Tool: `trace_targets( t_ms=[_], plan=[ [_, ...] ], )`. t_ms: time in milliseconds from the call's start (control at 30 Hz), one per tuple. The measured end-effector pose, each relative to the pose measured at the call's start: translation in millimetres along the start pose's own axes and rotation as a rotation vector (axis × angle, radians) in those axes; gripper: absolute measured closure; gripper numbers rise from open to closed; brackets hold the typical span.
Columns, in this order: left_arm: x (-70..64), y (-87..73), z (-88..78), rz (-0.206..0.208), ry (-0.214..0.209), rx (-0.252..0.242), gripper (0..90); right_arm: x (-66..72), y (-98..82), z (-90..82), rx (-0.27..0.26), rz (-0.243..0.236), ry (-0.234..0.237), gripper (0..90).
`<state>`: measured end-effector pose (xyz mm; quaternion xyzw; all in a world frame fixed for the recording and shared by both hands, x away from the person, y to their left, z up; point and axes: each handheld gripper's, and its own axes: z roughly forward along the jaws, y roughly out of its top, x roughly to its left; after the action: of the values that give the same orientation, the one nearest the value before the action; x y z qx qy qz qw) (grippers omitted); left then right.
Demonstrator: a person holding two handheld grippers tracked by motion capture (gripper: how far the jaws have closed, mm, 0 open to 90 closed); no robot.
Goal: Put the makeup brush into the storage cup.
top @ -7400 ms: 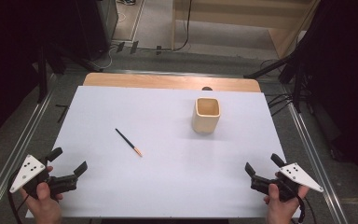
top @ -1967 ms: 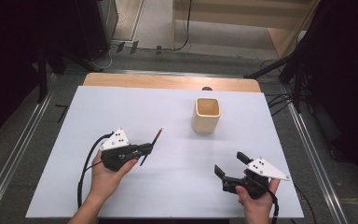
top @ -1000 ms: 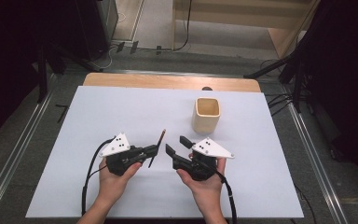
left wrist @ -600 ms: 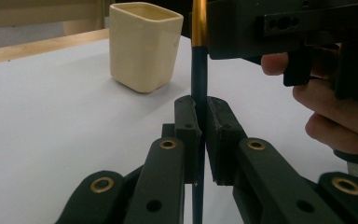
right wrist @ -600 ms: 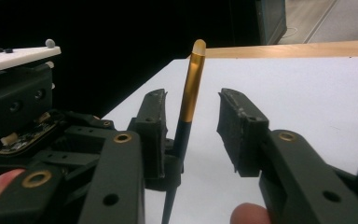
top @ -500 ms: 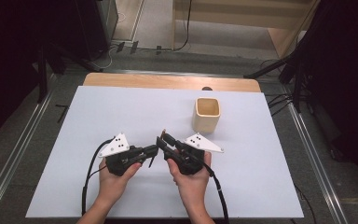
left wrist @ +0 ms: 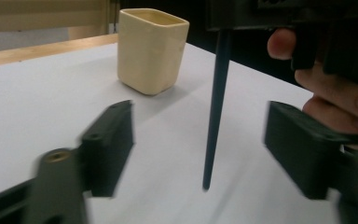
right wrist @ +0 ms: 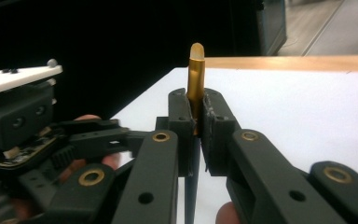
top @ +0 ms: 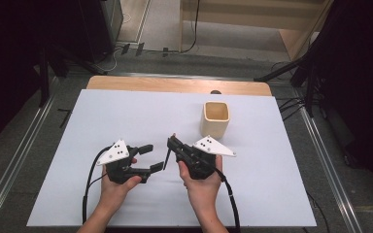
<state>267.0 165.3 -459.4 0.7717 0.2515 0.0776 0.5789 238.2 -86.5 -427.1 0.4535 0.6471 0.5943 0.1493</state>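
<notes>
On the left, left gripper (top: pixel 151 158) wide open and let go, jaws just spread apart, with the pencil (left wrist: pixel 216 107) standing between them but not touched. Blurry there, so maybe not fully done opening. Best to slide this gripper back and away, slow and straight, without bumping the dark tip.

In the middle, pencil standing almost straight up above the white table (top: pixel 102 116), tip down, gold end (right wrist: pixel 196 77) up.

Next, right gripper (right wrist: pixel 195 114) just squeezed closed, pinching the pencil tight near that gold end. Good to keep squeezing hard and keep the pencil upright.

Farther right, cream cup (top: pixel 215 119) standing near, open at the top, nothing seen inside. Probably the place for the pencil. Good to lift first, carry over the rim, lower tip-first, then let go.
</notes>
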Motion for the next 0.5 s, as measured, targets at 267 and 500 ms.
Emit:
trace_targets(
  t_ms=[267,500],
  plan=[
    [13.3,-10.9,-27.2,0.003,0.062,-0.016,0.0,-12.6,11.4,-11.5,-0.008,-0.057,-0.048,84.9],
    [28.3,-20.1,-53.2,-0.013,0.139,-0.028,0.0,-24.2,21.1,-20.1,-0.022,-0.078,-0.088,84.9]
  ],
)
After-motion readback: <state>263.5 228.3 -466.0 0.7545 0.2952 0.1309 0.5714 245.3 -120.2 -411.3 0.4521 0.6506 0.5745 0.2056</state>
